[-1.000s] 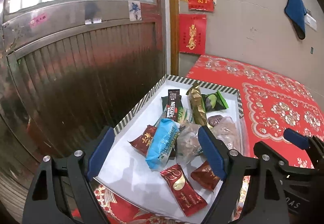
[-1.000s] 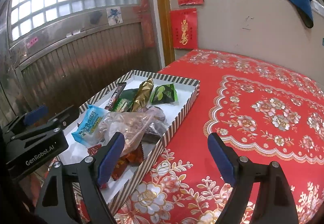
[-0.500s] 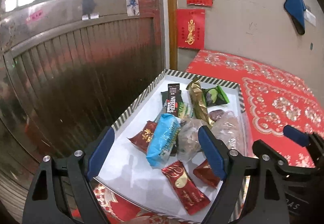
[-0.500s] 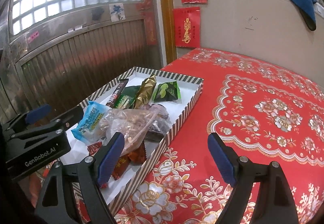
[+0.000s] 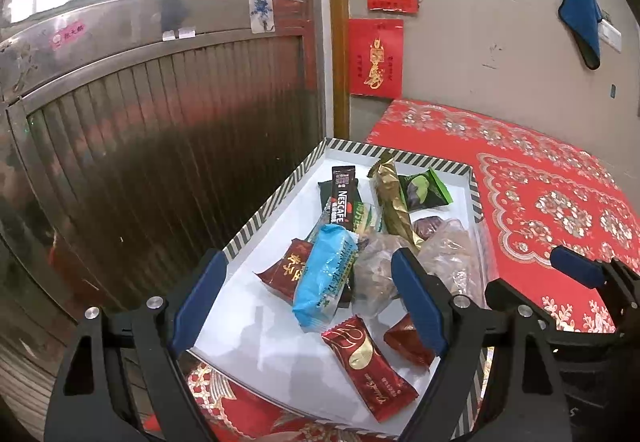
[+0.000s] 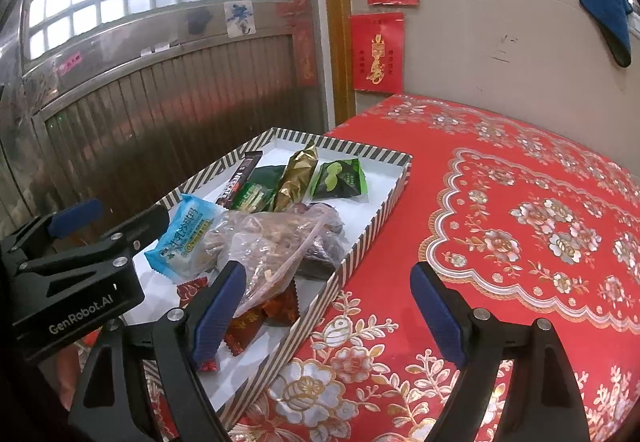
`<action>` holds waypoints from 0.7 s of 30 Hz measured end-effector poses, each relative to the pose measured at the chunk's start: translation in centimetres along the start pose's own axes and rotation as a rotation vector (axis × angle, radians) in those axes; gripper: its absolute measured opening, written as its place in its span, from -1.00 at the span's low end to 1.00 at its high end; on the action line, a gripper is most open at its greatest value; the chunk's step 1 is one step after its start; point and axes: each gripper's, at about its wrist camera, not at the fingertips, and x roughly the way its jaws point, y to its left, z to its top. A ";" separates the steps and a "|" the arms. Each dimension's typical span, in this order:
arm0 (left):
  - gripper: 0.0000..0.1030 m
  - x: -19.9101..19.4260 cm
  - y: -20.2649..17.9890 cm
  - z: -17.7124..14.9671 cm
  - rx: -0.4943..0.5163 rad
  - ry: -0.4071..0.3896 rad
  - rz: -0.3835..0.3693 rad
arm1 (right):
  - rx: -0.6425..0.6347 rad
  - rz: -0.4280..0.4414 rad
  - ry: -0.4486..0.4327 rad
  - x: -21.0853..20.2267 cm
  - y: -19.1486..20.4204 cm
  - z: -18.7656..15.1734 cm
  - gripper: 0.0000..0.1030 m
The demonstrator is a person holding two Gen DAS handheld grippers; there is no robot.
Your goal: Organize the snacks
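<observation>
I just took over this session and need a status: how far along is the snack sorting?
Done: every visible snack sits in the striped box, including the blue packet and green packet; the red tablecloth shows none. In hand: nothing; left gripper and right gripper are open. Left: possibly tidying the jumbled pile.

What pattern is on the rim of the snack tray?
Black and white diagonal stripes run along the tray rim, clearest in the right wrist view.

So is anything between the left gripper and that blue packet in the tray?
Nothing visible. The left gripper hangs open above the tray, and the blue packet lies on top of the other snacks, uncovered.
</observation>
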 end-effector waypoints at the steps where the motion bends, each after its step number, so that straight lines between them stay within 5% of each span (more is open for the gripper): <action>1: 0.66 0.0 0.1 0.0 -0.003 0.000 -0.002 | -0.003 0.000 -0.001 0.0 0.1 0.0 0.67; 21: 0.66 -0.2 -0.1 -0.1 0.001 -0.024 0.015 | -0.005 0.008 0.006 0.2 0.1 0.0 0.67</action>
